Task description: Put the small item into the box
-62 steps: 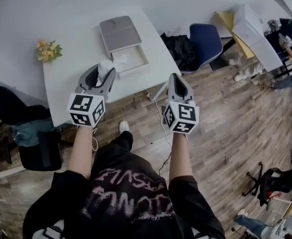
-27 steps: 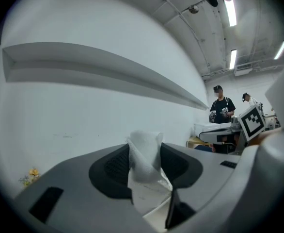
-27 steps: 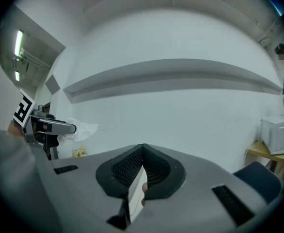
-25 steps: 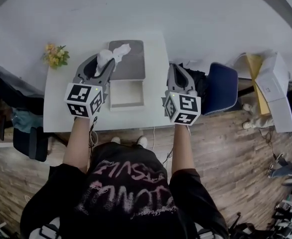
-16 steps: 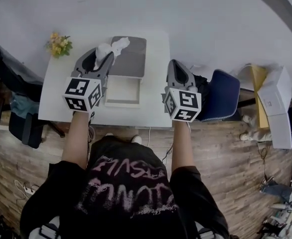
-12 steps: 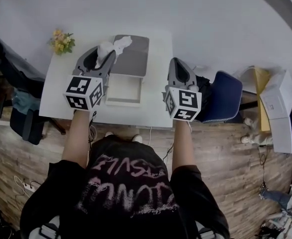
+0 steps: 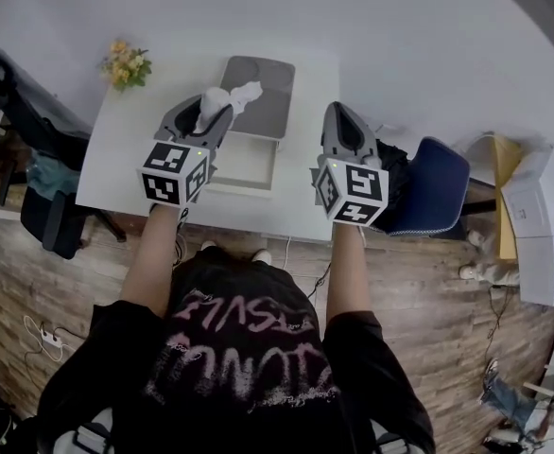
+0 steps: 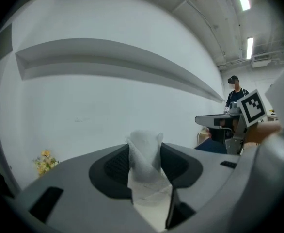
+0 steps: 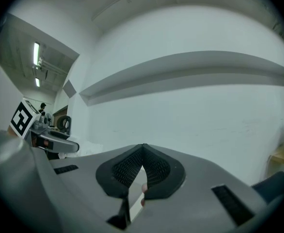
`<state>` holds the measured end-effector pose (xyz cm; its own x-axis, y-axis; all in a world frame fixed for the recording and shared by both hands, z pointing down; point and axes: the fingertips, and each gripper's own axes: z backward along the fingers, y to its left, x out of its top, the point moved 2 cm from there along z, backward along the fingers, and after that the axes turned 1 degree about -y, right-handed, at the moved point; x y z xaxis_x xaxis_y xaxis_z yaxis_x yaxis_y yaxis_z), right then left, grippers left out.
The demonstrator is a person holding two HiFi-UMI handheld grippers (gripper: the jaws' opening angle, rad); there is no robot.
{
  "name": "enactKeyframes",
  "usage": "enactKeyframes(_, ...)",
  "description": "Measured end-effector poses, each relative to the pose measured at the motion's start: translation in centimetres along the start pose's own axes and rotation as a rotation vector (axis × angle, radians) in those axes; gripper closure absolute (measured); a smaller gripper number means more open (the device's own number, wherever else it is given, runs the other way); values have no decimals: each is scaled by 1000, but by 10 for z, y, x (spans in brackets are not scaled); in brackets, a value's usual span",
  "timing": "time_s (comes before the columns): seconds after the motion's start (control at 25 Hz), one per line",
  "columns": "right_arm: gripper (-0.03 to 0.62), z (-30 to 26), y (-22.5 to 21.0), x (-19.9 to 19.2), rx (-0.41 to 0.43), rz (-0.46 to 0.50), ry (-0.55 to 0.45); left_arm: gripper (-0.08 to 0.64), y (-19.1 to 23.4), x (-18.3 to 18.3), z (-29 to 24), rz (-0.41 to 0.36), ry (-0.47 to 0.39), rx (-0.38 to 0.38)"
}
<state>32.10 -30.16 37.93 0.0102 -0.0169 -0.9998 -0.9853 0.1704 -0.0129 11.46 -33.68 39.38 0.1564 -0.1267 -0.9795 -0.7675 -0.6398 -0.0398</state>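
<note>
Plainly, the small item (image 8: 144, 165), a soft, crumpled white wad, is not yet in the box (image 7: 249, 164). It sits pinched between the jaws of the left gripper (image 7: 215, 113), whose pads press on its lower half while a loose tuft pokes out past the tips. In the head view that tuft shows over the box's far edge, where the grey lid (image 7: 263, 102) lies flat just behind the box. Gripping low lets the wad keep its shape, and holding it up off the box likely gives room to bring it down into the open compartment.

The right gripper (image 9: 142, 147) has its jaws together at the tips with nothing between them. It hangs to the right of the box, near its right wall, probably kept aside because one gripper is enough for so light a thing.

The box stands near the middle of the white table (image 7: 126, 149), open side up. A bunch of yellow flowers (image 7: 126, 64) sits well apart to its far left, and a blue chair (image 7: 438, 192) stands off the table to its right.
</note>
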Motion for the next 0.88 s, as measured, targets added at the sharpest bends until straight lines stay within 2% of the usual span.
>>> enactKeyframes(0.24,580,2,1,-5,4,-17,5,385,-15,-46,-9,16,117,-37)
enactKeyframes(0.68,580,6,-13,-12,-16,-40,19,385,-41,-132,-30,9,404,-139)
enactKeyframes(0.88,580,6,-19,-19,-22,-43,34,385,-46,-162,-38,-37,531,-168)
